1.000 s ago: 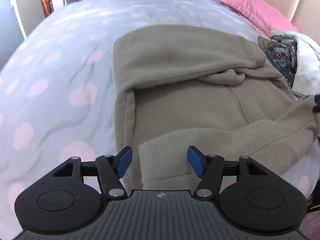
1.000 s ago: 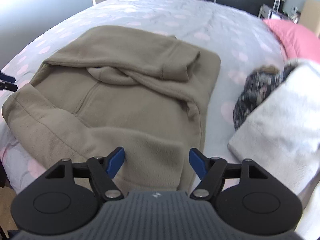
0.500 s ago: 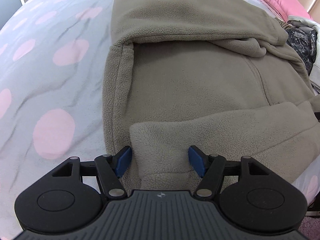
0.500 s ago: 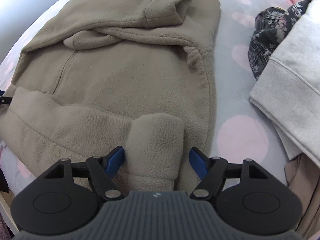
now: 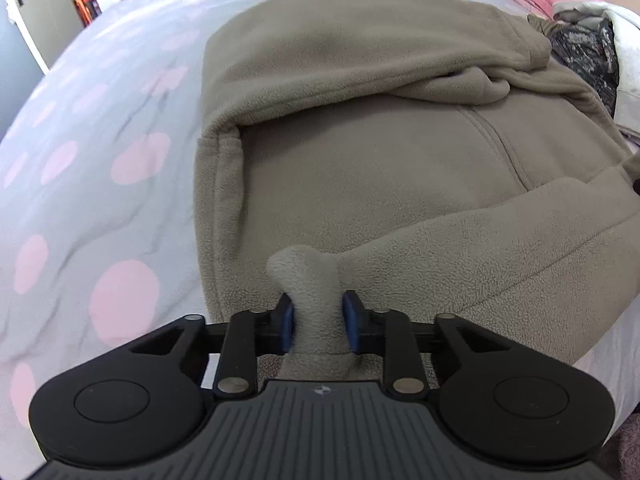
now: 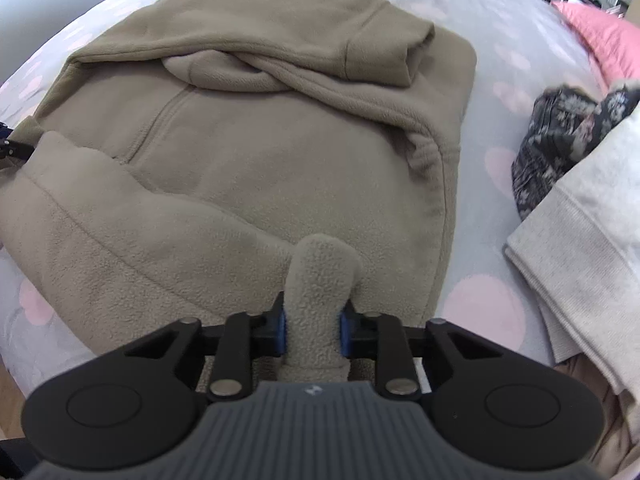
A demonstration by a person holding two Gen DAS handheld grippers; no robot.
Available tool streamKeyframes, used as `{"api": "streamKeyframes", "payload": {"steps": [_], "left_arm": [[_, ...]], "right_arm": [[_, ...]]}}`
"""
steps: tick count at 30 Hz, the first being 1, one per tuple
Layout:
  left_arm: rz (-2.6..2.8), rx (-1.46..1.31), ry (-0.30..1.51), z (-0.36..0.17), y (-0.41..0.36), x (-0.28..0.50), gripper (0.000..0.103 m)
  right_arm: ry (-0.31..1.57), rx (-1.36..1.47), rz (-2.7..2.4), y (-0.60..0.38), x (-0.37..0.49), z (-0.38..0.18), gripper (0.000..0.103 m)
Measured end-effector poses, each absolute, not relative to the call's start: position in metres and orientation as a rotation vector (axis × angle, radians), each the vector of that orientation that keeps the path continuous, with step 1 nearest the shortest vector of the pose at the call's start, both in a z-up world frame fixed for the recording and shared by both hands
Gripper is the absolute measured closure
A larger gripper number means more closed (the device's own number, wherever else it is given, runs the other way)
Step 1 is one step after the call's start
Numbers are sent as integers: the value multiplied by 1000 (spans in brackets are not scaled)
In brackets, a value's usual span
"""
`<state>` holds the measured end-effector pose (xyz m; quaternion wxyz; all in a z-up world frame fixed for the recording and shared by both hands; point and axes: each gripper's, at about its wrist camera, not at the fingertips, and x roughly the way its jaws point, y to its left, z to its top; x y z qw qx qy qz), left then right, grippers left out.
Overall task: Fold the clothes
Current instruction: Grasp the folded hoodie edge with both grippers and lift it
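A beige fleece jacket (image 5: 360, 168) lies spread on the bed, its sleeves folded across the chest and its near hem turned up. In the left wrist view, my left gripper (image 5: 318, 312) sits at the hem's near left corner. Its jaws are closing, and the blue pads press a bunched ridge of fleece (image 5: 304, 272) between them. In the right wrist view, the jacket (image 6: 280, 160) fills the middle. My right gripper (image 6: 312, 320) is at the near right corner, its jaws closing, with a fleece fold (image 6: 322, 276) pinched between its pads.
The bed cover (image 5: 100, 160) is grey with pink dots. To the jacket's right lie a dark floral garment (image 6: 560, 148) and a pale grey folded garment (image 6: 580, 248). A pink pillow (image 6: 600, 36) sits at the far right. A door (image 5: 24, 12) stands beyond the bed.
Both grippers sank to the jacket's near hem. Their jaws went from wide apart to squeezed on the fleece, which now bunches up between the pads.
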<state>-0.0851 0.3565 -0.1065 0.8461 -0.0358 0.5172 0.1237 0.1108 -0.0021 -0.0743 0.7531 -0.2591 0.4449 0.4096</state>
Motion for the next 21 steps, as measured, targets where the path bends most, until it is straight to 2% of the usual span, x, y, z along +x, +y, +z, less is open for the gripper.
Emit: {"api": "streamKeyframes", "payload": {"steps": [12,21], "left_arm": [[376,-12,782,-12,334,-135,89],[405,101,639,74,342,-101,90]], "right_arm": [[663,-410,841,-38,69,21,82],[461,-389,802,-19,80,97,82]]}}
